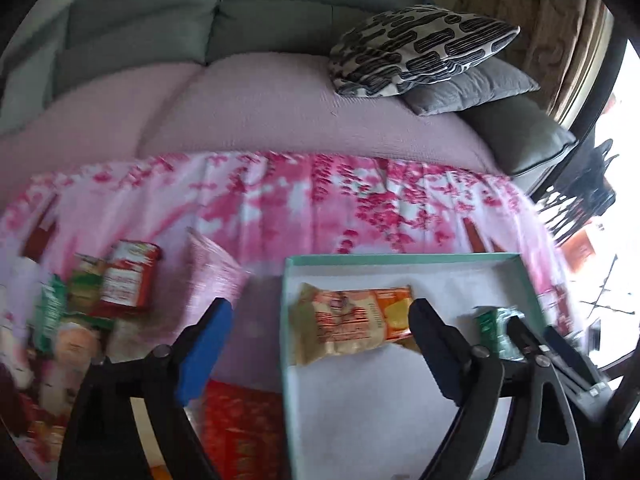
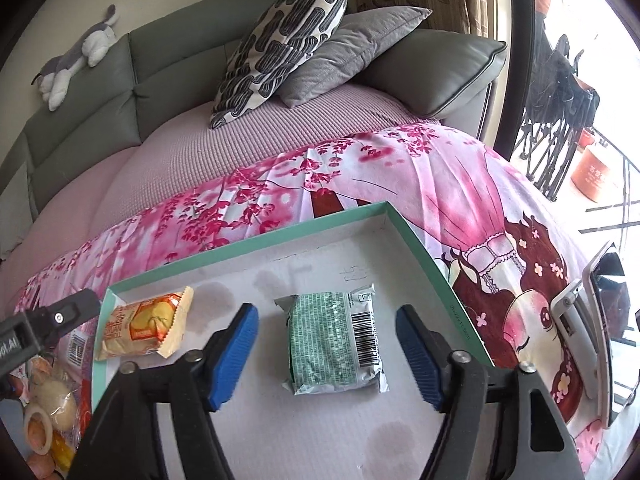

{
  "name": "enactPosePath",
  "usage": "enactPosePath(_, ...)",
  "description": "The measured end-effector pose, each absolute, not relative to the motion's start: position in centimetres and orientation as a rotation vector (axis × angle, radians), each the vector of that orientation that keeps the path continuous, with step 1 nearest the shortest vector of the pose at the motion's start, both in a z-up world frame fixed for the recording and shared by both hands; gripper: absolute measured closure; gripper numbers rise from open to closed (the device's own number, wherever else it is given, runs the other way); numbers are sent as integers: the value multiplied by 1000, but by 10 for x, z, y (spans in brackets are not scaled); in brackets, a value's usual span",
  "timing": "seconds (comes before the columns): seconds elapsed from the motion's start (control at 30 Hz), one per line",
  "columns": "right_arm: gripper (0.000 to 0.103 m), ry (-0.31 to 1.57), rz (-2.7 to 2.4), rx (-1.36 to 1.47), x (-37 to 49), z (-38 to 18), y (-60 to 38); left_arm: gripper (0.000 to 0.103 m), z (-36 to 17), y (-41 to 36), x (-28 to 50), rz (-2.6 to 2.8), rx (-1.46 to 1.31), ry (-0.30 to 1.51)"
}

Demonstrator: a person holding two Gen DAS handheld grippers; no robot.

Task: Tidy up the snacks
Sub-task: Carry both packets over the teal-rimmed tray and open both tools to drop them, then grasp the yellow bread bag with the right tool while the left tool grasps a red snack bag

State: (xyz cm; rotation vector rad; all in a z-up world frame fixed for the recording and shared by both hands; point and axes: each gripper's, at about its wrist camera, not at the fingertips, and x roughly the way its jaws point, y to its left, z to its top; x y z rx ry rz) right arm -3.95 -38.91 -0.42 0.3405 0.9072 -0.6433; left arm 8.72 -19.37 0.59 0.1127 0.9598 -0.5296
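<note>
A shallow white tray with a teal rim [image 1: 400,258] [image 2: 248,240] lies on the pink flowered sheet. An orange and cream snack packet [image 1: 352,320] [image 2: 144,326] rests flat in its left part. My left gripper [image 1: 320,340] hangs open above that packet, its left finger outside the tray and neither pad pressing the wrapper. A green snack packet [image 2: 334,344] [image 1: 494,330] lies flat in the tray's middle, barcode side up. My right gripper [image 2: 326,354] stands open around it, with a gap on each side.
Several loose snack packets [image 1: 120,280] [image 2: 48,400] are piled left of the tray, with a red packet [image 1: 240,420] close by. Patterned and grey pillows [image 2: 288,40] lean on the grey sofa back. A phone on a stand [image 2: 600,320] sits at the right.
</note>
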Motion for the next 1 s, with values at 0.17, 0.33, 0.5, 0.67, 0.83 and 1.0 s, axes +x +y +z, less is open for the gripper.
enactPosePath(0.17, 2, 899, -611, 368, -45, 4, -386, 4, 12, -165, 87, -382, 193, 918)
enactPosePath(0.33, 0, 886, -598, 345, -49, 11, -376, 4, 4, -130, 78, -255, 241, 902)
enactPosePath(0.5, 0, 897, -600, 344, -58, 16, -362, 4, 1, -97, 66, -108, 249, 906)
enactPosePath(0.67, 0, 903, -586, 318, -61, 22, -340, 4, 9, -73, 59, -8, 278, 889)
enactPosePath(0.83, 0, 938, -529, 267, -51, 21, -310, 4, 7, -46, 51, 42, 265, 962)
enactPosePath(1.0, 0, 982, -417, 299, -38, 16, -272, 4, 6, -5, 51, 103, 195, 1023)
